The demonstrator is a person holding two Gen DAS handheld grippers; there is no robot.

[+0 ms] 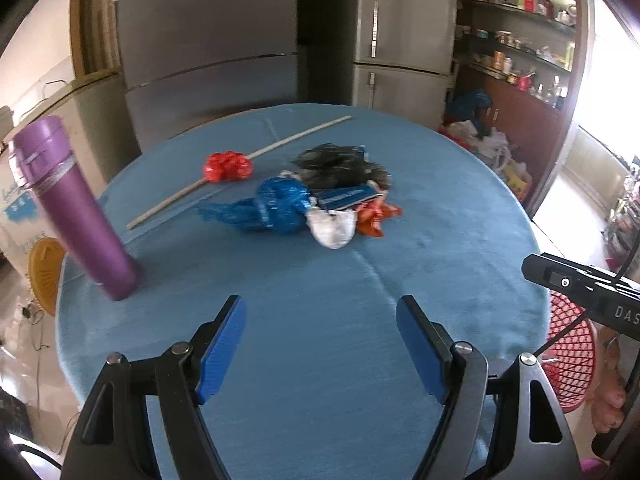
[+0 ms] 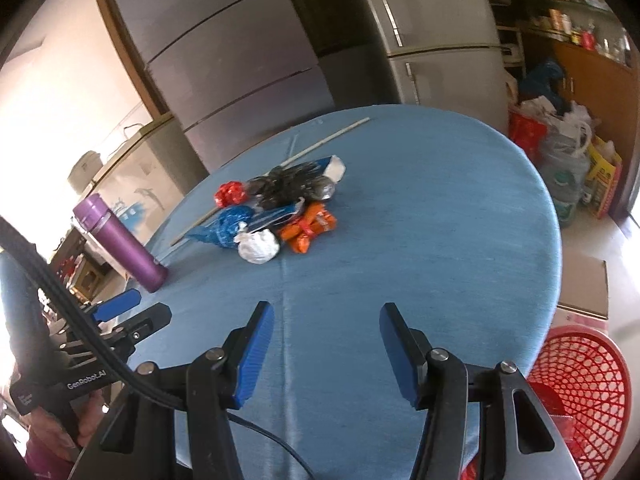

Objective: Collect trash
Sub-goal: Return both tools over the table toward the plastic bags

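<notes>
On the round surface [image 1: 320,320], covered with a blue cloth, the trash lies in a small heap near the middle: a blue crumpled bag [image 1: 276,210], a white wad [image 1: 332,228] touching it, an orange wrapper [image 1: 376,218] just beside the wad, a dark crumpled bag [image 1: 340,166] behind them, and a red crumpled wrapper [image 1: 228,167] a little apart on the left. A thin wooden stick [image 1: 280,146] lies across the cloth, passing by the red wrapper. A tall purple bottle [image 1: 76,208] stands upright near the left edge, well apart from the heap. The left gripper [image 1: 320,344] hovers over the near part of the cloth, its jaws apart with nothing between them. The right gripper [image 2: 326,350] is also over the near edge, jaws apart and empty; nothing stands between either one and the heap. A red plastic basket [image 2: 580,392] sits on the floor just beside the surface, at the right. Behind the surface stand a grey cabinet [image 1: 208,40] and a fridge [image 1: 404,32]; shelves with jars and boxes [image 1: 524,32] fill the right wall, and bags [image 2: 560,148] lie on the floor under them. Strong daylight comes in from the right.
</notes>
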